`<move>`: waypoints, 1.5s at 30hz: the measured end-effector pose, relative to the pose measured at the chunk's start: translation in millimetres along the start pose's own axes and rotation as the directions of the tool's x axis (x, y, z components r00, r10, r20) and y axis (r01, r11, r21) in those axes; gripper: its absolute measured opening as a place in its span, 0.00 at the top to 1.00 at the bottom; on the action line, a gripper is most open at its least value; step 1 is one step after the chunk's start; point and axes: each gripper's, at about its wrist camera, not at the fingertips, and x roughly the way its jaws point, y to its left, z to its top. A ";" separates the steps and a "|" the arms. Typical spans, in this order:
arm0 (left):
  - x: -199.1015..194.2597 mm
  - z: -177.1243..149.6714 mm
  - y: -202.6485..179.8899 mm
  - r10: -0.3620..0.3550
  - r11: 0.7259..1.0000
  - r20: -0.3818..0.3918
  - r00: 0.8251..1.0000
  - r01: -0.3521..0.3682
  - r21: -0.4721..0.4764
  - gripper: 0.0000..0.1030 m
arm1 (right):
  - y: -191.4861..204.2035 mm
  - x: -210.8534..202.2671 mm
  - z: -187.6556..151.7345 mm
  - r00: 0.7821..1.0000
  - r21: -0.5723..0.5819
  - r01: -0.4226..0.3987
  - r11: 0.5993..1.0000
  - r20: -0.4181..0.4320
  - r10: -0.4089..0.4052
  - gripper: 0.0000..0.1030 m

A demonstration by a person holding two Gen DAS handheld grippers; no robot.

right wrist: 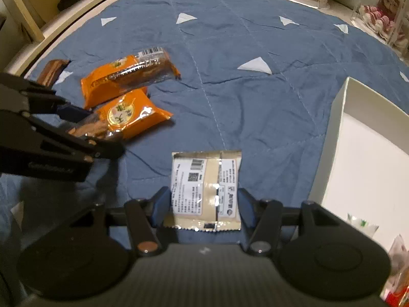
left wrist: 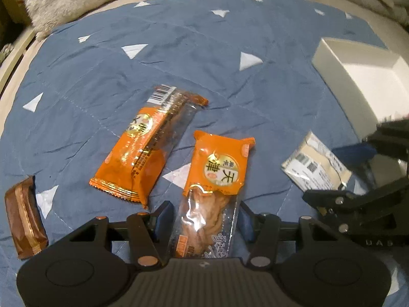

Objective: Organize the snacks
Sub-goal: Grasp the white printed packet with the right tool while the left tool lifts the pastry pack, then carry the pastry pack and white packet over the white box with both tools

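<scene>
Left wrist: left tool [left wrist: 204, 220] straddles orange packet [left wrist: 213, 186].

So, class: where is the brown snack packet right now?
In the left wrist view, the brown packet lies at the far left edge of the blue quilt, left of the two orange packets.

Two orange snack packs [left wrist: 133, 153] [left wrist: 214, 179], a brown bar [left wrist: 24, 217] and a white packet [right wrist: 207, 189] lie flat beside a white box [right wrist: 340, 133].

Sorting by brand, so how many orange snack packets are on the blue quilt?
2: the near orange packet lies between the left gripper fingers, and the far orange packet lies beside it on the blue quilt. More may be hidden.
</scene>
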 end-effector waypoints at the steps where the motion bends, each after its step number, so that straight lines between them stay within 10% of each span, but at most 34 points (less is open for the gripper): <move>1: 0.4 0.0 -1.6 0.006 1.000 -0.007 1.000 -0.006 0.013 0.47 | 1.6 0.6 -0.2 1.000 0.006 0.005 1.000 0.002 -0.005 0.36; 29: -99.2 -27.6 -5.4 0.068 0.985 0.246 0.967 -0.027 -0.168 0.57 | -10.8 -91.4 -6.0 0.971 0.116 0.026 0.993 0.232 -0.053 0.42; 45: -31.6 -51.3 -28.4 -0.037 0.983 -0.063 0.997 0.025 -0.181 0.56 | -18.8 -110.0 -27.0 0.965 0.143 0.048 0.989 0.247 -0.083 0.42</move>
